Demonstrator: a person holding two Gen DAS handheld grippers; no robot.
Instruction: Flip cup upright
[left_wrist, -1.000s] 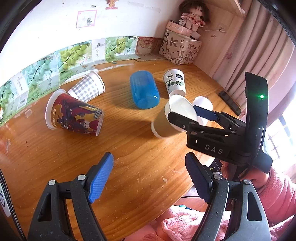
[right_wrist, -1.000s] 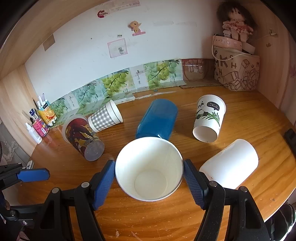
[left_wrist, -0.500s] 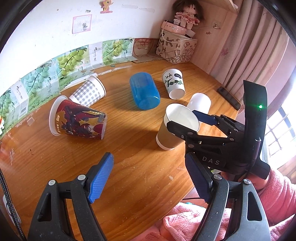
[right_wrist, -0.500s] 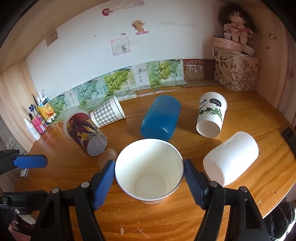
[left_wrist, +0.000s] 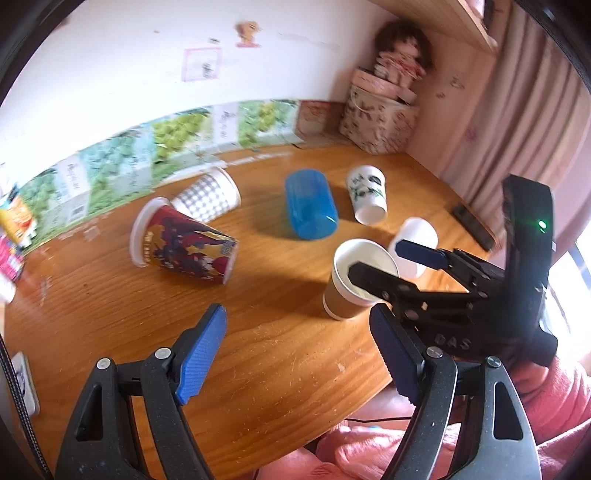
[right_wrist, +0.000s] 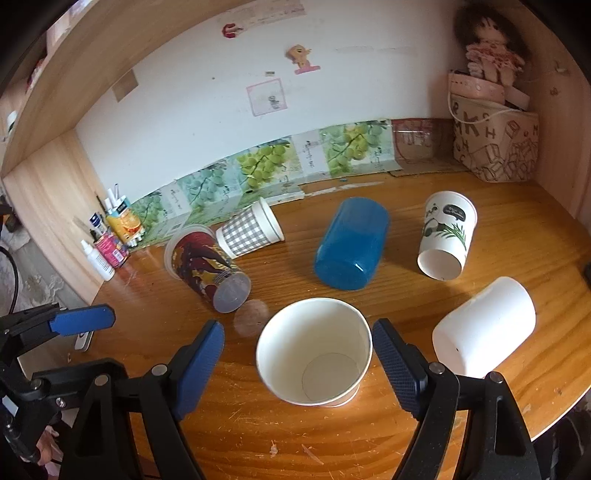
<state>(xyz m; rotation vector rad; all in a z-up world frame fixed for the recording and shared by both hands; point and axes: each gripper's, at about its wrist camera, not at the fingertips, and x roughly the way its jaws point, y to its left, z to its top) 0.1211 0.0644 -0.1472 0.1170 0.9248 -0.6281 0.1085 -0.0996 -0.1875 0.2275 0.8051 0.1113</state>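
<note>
A brown paper cup with a white inside (right_wrist: 314, 350) stands upright on the wooden table (right_wrist: 369, 443); it also shows in the left wrist view (left_wrist: 354, 284). My right gripper (right_wrist: 297, 363) is open, its blue pads on either side of the cup with a gap on each side. The right gripper also appears in the left wrist view (left_wrist: 399, 258). My left gripper (left_wrist: 295, 354) is open and empty above the table's front part, left of the cup.
Several cups lie on their sides: a red printed cup (right_wrist: 207, 266), a checked cup (right_wrist: 249, 230), a blue plastic cup (right_wrist: 351, 245), a panda cup (right_wrist: 445, 234), a white cup (right_wrist: 484, 326). Bottles (right_wrist: 107, 243) stand at the far left; a patterned bag (right_wrist: 495, 144) at the back right.
The right gripper tilted the brown cup upright, set it on the table and opened off it. The left gripper drew back and swung slightly left.
</note>
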